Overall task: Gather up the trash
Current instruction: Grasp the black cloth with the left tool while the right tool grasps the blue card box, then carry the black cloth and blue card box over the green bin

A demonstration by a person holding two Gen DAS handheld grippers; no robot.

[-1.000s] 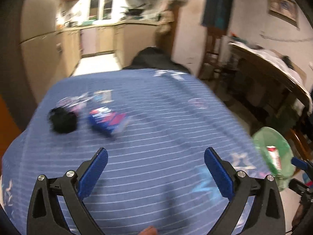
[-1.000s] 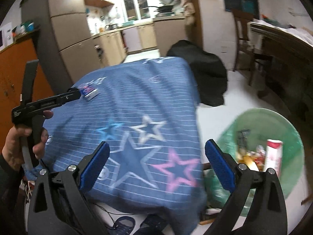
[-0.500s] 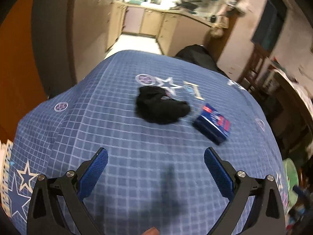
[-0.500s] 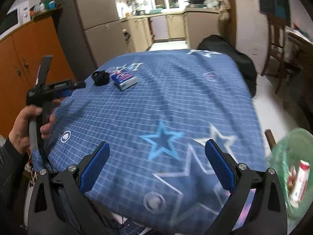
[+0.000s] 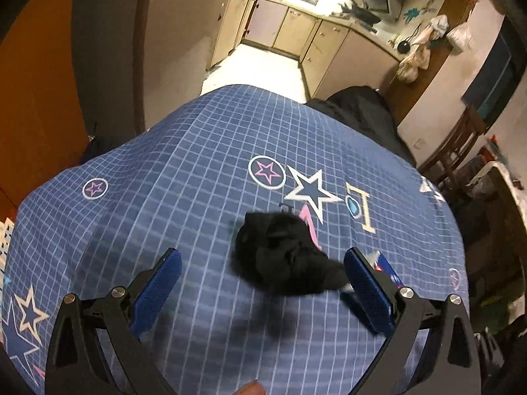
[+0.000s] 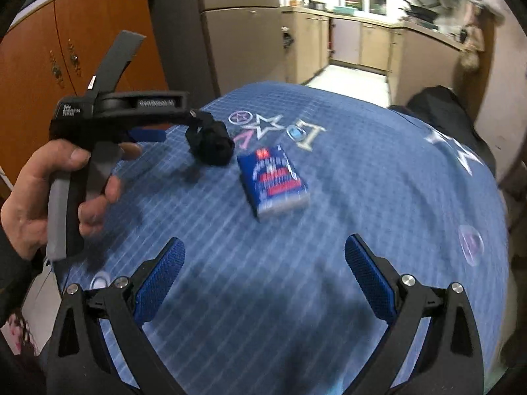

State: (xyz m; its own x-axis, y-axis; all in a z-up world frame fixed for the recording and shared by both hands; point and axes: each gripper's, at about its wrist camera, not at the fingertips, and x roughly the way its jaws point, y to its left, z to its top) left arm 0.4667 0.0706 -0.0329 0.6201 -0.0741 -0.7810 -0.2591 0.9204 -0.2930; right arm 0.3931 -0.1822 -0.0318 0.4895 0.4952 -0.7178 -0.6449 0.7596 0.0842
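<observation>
Now the left gripper (image 5: 262, 275) sits closer to the black crumpled item (image 5: 283, 258) than half a second ago; its jaws are spread wide, holding nothing, and the item lies between the fingertips toward the right pad. Just beside it, the blue packet (image 6: 275, 181) rests flat on the blue star-patterned tablecloth (image 6: 378, 204). Likewise, the right gripper (image 6: 265, 270) is spread wide and empty, nearer the packet than before.
</observation>
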